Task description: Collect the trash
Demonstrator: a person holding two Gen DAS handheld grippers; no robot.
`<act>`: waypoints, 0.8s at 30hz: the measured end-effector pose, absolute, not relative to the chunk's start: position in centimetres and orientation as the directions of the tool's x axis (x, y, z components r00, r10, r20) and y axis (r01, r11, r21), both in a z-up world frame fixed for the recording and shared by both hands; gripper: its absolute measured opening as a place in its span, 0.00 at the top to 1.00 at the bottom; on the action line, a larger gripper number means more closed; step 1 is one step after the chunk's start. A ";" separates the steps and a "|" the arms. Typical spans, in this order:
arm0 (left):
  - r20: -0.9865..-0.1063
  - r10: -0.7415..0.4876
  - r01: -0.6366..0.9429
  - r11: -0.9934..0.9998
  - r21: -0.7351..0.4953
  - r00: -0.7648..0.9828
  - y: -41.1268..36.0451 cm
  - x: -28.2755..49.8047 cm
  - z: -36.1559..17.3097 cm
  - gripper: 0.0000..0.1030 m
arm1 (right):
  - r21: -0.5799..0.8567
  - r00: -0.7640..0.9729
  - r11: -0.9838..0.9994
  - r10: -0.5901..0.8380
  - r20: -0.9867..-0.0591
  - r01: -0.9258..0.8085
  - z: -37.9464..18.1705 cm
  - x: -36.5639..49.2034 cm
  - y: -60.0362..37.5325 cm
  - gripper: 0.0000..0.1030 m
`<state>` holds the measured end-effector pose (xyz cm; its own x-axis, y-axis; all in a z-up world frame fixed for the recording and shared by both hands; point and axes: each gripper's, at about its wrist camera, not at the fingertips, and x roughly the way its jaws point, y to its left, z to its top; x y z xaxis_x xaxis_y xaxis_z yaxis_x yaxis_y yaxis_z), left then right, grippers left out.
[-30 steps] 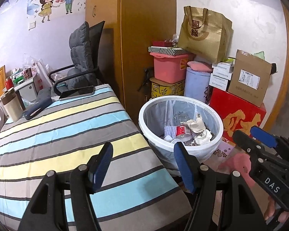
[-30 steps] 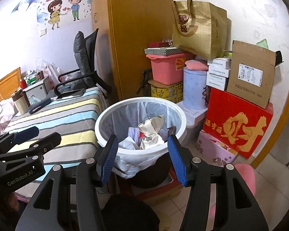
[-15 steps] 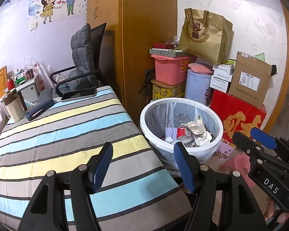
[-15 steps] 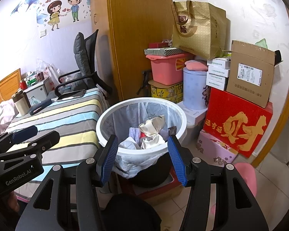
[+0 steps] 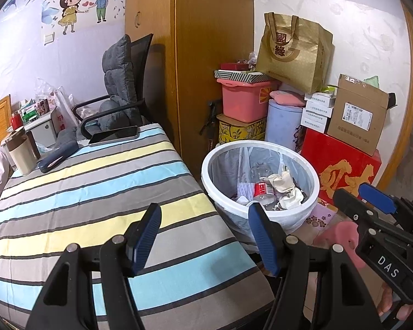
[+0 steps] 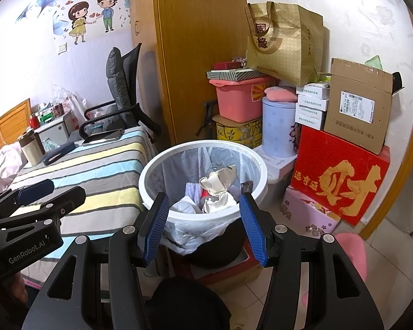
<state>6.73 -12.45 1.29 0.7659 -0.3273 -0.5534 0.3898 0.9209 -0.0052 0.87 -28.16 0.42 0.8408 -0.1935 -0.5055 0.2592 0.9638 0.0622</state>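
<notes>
Since both sets of jaws stand apart and empty, right gripper (image 6: 203,227) is nearer: trash bin (image 6: 151,165) dead ahead, just past its tips. Left gripper (image 5: 205,239) has the bin off right, over striped bed (image 5: 68,192).

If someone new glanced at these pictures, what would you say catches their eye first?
Probably the white bin in the middle, lined with a plastic bag and holding crumpled paper, with the open right gripper just in front of it. Next, the red box with gold lettering to its right, and the striped bed to its left.
</notes>
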 end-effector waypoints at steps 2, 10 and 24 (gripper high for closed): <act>-0.556 -0.327 0.388 0.921 -0.008 0.764 -12.4 6.7 1.3 0.34 | 0.063 0.841 0.964 -0.194 -0.505 0.260 0.4 0.9 -28.2 0.46; -0.557 -0.323 0.387 0.922 -0.005 0.765 -12.6 6.7 1.3 0.34 | 0.064 0.840 0.964 -0.193 -0.506 0.260 0.4 0.9 -28.2 0.46; -0.556 -0.320 0.382 0.924 -0.005 0.767 -12.5 6.9 1.3 0.34 | 0.065 0.841 0.964 -0.191 -0.506 0.258 0.5 0.8 -27.9 0.46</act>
<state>6.88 -12.50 1.31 0.7669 -0.3202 -0.5561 0.3824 0.9240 -0.0046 0.80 -27.90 0.47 0.8412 -0.1907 -0.5060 0.2579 0.9640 0.0654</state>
